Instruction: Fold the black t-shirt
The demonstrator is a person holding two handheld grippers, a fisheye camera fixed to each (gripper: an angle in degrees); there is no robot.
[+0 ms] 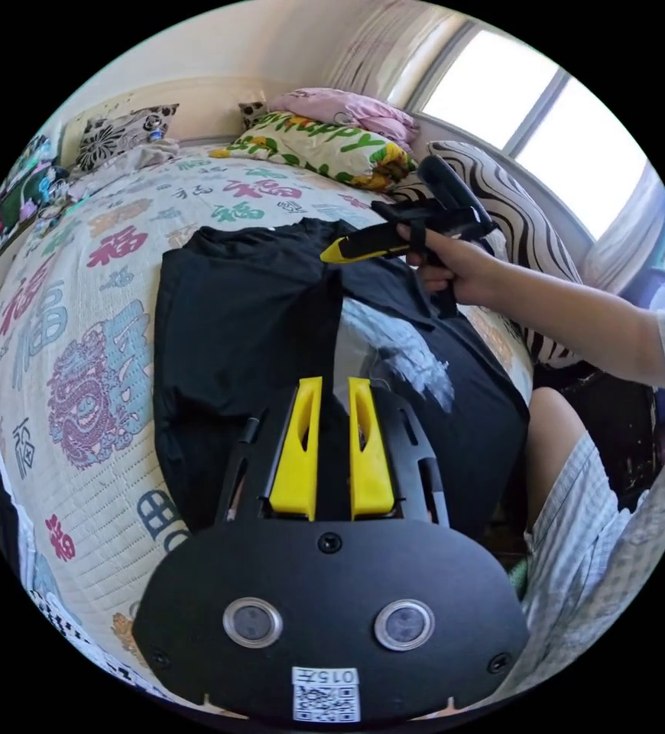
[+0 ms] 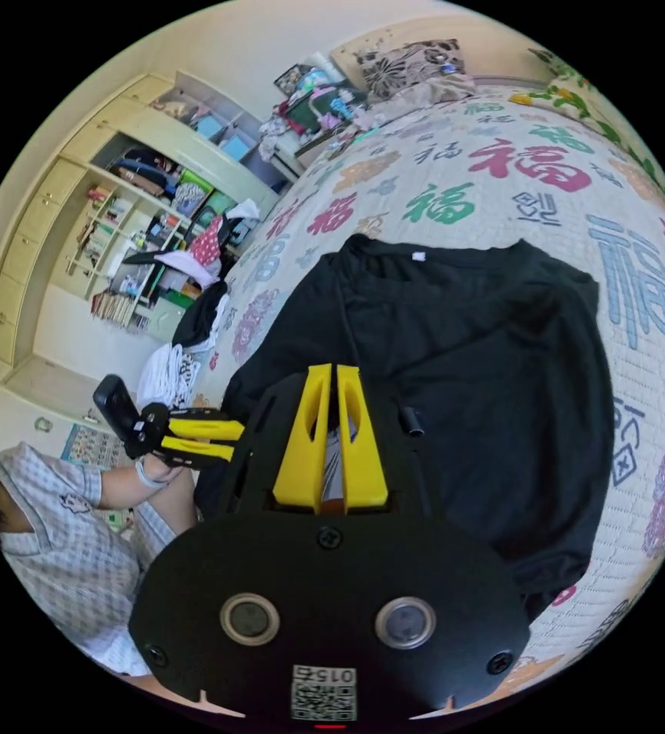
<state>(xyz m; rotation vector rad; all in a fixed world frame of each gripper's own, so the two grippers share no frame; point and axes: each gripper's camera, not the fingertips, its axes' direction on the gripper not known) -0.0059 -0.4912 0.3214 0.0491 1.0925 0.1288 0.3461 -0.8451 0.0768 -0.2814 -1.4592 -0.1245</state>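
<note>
Quilt (image 2: 501, 191) with printed characters bears the black t-shirt (image 2: 462, 367), both claws pinching its fabric; shelves (image 2: 141, 222) beyond.

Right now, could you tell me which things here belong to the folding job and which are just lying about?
Job: black cotton t-shirt; left claw; right claw.
Lying about: green-lettered floral pillow; pink pillow; zebra-striped cushion; cluttered wooden shelves.

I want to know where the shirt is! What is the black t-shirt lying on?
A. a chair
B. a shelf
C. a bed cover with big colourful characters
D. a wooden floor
C: the black t-shirt lies spread on the bed cover, whose pale quilted surface shows large red, green and blue characters around the shirt.
</note>
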